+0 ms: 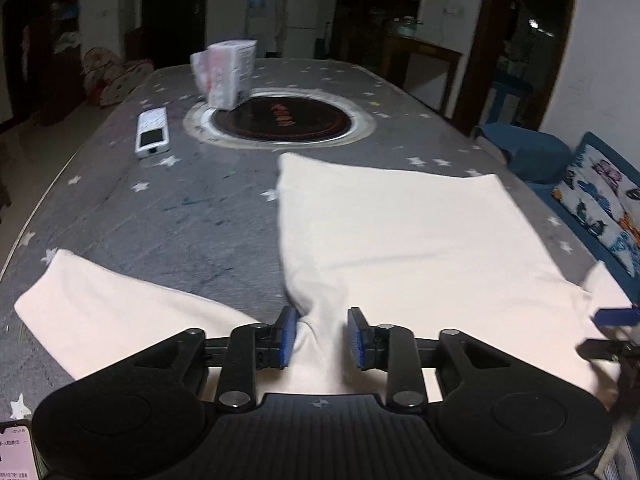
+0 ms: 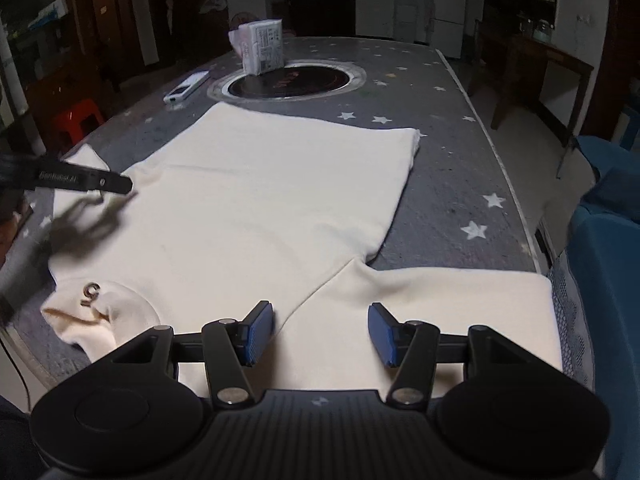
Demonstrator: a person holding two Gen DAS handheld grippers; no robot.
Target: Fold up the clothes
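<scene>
On the star-print table [image 2: 448, 184], a cream shirt [image 2: 260, 208] lies spread flat, collar at 8 o'clock in the right wrist view, w/ 1 sleeve [image 1: 112, 312] out at 9 o'clock in the left view. Left gripper [image 1: 322, 334] sits at the underarm, blue pads narrowly apart w/ a fold of fabric bunched between them; can't tell if they're pinching it. Right gripper [image 2: 322, 334] hovers wide over the other sleeve [image 2: 440, 304]. At 12: remote [image 1: 152, 132], tissue pack [image 1: 230, 74] on the round burner [image 1: 282, 122].

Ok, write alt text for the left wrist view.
A cream shirt lies spread on a grey star-patterned table, and the left gripper holds its open jaws around a bunched fold near the armpit. Beyond sit a white remote and a tissue pack.
</scene>
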